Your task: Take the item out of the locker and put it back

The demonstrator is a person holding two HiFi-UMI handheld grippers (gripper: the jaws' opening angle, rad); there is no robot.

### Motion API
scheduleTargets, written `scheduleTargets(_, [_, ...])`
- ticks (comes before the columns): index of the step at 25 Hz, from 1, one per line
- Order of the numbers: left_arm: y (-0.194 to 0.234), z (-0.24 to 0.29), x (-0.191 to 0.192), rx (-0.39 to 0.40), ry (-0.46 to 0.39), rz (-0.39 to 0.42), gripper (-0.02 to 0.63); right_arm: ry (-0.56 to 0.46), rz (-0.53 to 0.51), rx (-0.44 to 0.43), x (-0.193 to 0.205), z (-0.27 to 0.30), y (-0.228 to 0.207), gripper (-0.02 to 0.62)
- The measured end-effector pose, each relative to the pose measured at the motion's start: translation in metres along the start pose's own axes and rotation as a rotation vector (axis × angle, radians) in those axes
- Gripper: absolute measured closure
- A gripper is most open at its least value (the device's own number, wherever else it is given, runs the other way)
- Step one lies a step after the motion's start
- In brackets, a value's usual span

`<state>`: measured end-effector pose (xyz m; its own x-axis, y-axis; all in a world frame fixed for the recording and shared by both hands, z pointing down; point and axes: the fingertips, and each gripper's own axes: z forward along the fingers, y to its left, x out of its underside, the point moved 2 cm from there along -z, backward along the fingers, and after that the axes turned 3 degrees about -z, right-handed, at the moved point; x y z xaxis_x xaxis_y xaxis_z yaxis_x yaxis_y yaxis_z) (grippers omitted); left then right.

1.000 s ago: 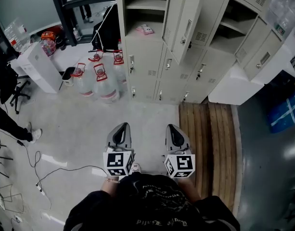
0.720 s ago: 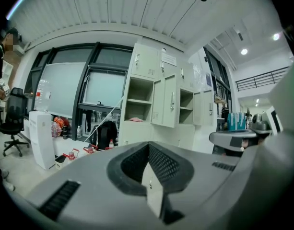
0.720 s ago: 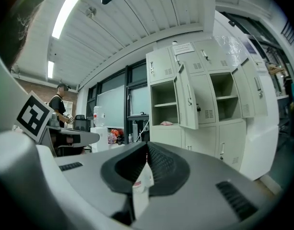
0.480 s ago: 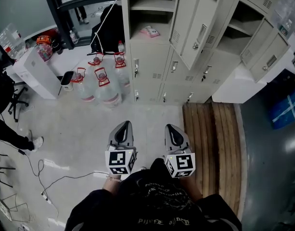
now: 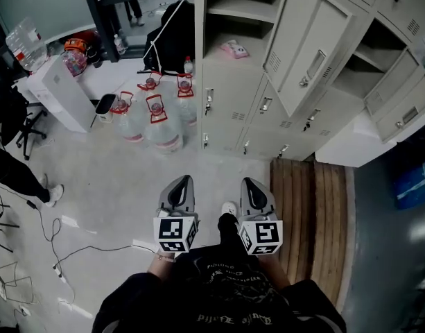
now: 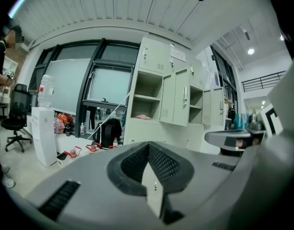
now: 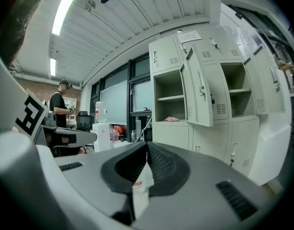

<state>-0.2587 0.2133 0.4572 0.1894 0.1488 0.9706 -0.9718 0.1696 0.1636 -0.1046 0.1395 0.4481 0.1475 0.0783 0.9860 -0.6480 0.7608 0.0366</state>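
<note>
A small pink item (image 5: pixel 234 48) lies on the shelf of an open locker compartment (image 5: pixel 243 9) in the beige locker bank, far ahead of both grippers. It also shows as a pink item (image 6: pixel 143 116) in the left gripper view and a pink item (image 7: pixel 171 119) in the right gripper view. My left gripper (image 5: pixel 177 191) and right gripper (image 5: pixel 254 193) are held side by side over the floor, level and pointing at the lockers. Both are shut with nothing between the jaws, as the left gripper (image 6: pixel 147 145) and right gripper (image 7: pixel 147 148) show in their own views.
An open locker door (image 5: pixel 315 49) swings out right of the item's compartment. Several water jugs (image 5: pixel 155 121) and a black bag (image 5: pixel 174 41) stand left of the lockers, beside a white unit (image 5: pixel 57 92). A wooden pallet (image 5: pixel 313 207) lies on the right. Cables (image 5: pixel 56 252) trail at left.
The lockers have come closer and larger in the head view as I walked toward them. Both grippers keep their place in front of me, still shut.
</note>
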Motion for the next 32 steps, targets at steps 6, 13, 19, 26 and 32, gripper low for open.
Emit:
scheduleTargets(6, [-0.002,0.051,-0.017,-0.024,-0.011,0.004,0.598,-0.016,-0.001,-0.025,-0.016,0.054,-0.036,0.59])
scheduleTargets(13, [-0.008,0.118,-0.035,-0.066,-0.025,-0.006,0.598,-0.017,-0.001,-0.056,-0.031,0.113,-0.084,0.589])
scheduleTargets(19, [-0.019,0.17,-0.048,-0.083,-0.042,-0.005,0.598,-0.028,-0.011,-0.102,-0.046,0.156,-0.115,0.589])
scheduleTargets(26, [-0.031,0.216,-0.05,-0.109,-0.031,-0.017,0.598,-0.035,-0.015,-0.163,-0.058,0.193,-0.131,0.589])
scheduleTargets(32, [-0.037,0.238,-0.056,-0.115,-0.026,-0.006,0.598,-0.037,0.022,-0.181,-0.065,0.214,-0.146,0.588])
